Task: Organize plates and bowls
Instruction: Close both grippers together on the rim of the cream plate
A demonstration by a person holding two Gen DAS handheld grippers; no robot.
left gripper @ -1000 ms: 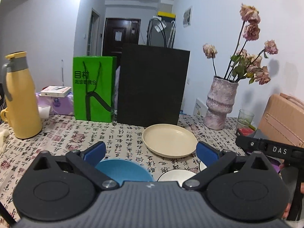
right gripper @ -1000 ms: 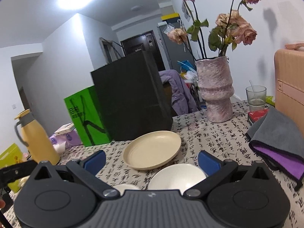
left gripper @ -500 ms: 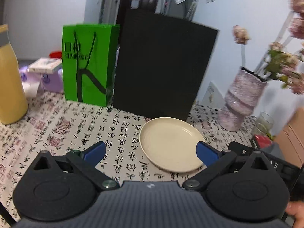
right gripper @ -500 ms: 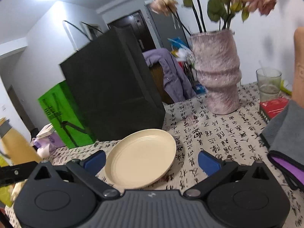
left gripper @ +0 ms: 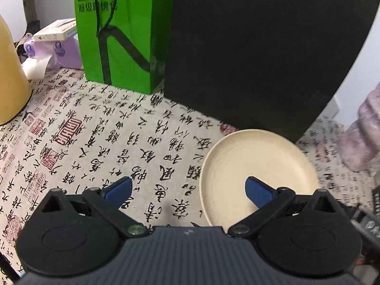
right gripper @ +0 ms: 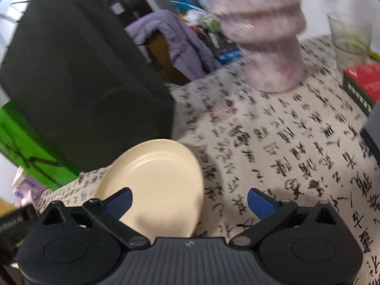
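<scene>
A cream plate [left gripper: 258,166] lies on the calligraphy-print tablecloth [left gripper: 95,142] in front of a black bag. My left gripper [left gripper: 188,191] is open and empty; its right fingertip [left gripper: 257,191] is over the plate's near rim and the left one over bare cloth. The plate also shows in the right wrist view [right gripper: 156,182]. My right gripper [right gripper: 188,201] is open and empty, its left fingertip [right gripper: 118,201] over the plate's near left rim. The blue and white bowls are out of view.
A black paper bag [left gripper: 261,47] and a green bag [left gripper: 121,30] stand behind the plate. A yellow jug [left gripper: 9,76] is far left. A pink vase [right gripper: 263,38], a glass [right gripper: 349,38], a red box [right gripper: 363,85] stand to the right.
Both grippers have moved forward and tilted down towards the cream plate. The blue and white bowls have dropped out of view below them. Both stay open.
</scene>
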